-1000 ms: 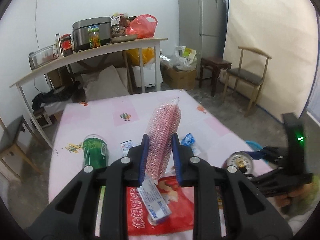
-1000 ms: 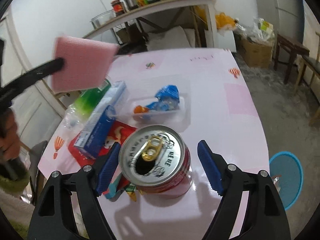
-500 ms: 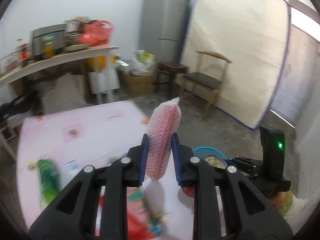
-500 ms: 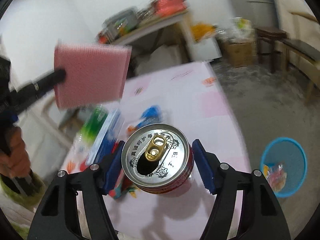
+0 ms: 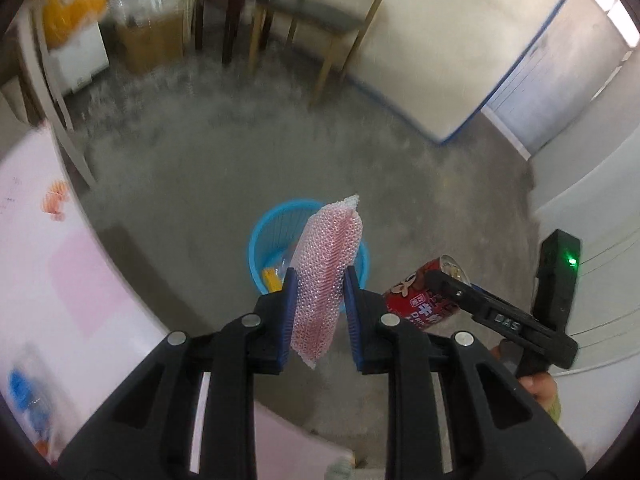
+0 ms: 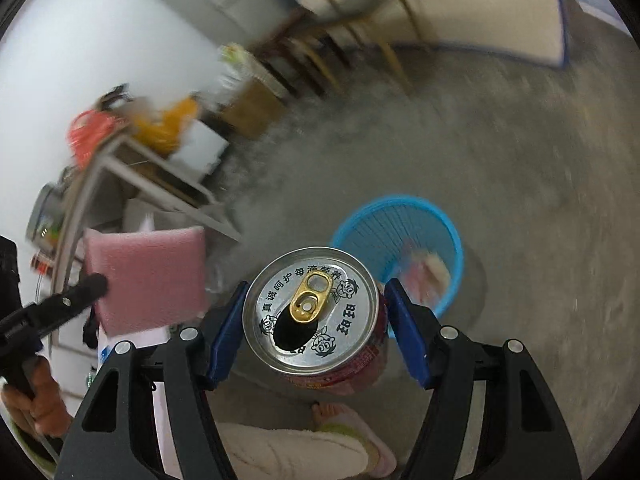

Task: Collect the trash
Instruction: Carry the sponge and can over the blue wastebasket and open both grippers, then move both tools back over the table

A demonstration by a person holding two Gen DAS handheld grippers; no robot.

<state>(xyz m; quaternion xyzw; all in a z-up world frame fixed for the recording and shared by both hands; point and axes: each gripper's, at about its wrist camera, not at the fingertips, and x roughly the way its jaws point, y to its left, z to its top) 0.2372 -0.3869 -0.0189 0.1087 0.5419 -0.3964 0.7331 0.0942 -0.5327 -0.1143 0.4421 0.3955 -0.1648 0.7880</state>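
Note:
My left gripper (image 5: 319,312) is shut on a pink scrubbing sponge (image 5: 326,276), held upright above the floor; the same pink sponge (image 6: 146,276) shows at the left of the right wrist view. Right behind the sponge stands a blue trash basket (image 5: 272,224) on the concrete floor, with some scraps inside. My right gripper (image 6: 316,320) is shut on an opened red drink can (image 6: 312,312), silver top facing the camera; that red can (image 5: 420,300) hangs just right of the basket. In the right wrist view the blue basket (image 6: 440,232) lies just beyond the can.
The pink-clothed table (image 5: 52,280) curves along the left. A wooden chair (image 5: 320,20), a dark stool (image 5: 232,0), a cardboard box (image 5: 148,40) and a leaning mattress (image 5: 460,40) stand at the back. A person's slippered foot (image 6: 352,424) is below the can.
Both grippers swung away from the table and tilted down toward the floor, carrying the sponge and the can. The blue basket now sits right beneath them. Neither grip changed.

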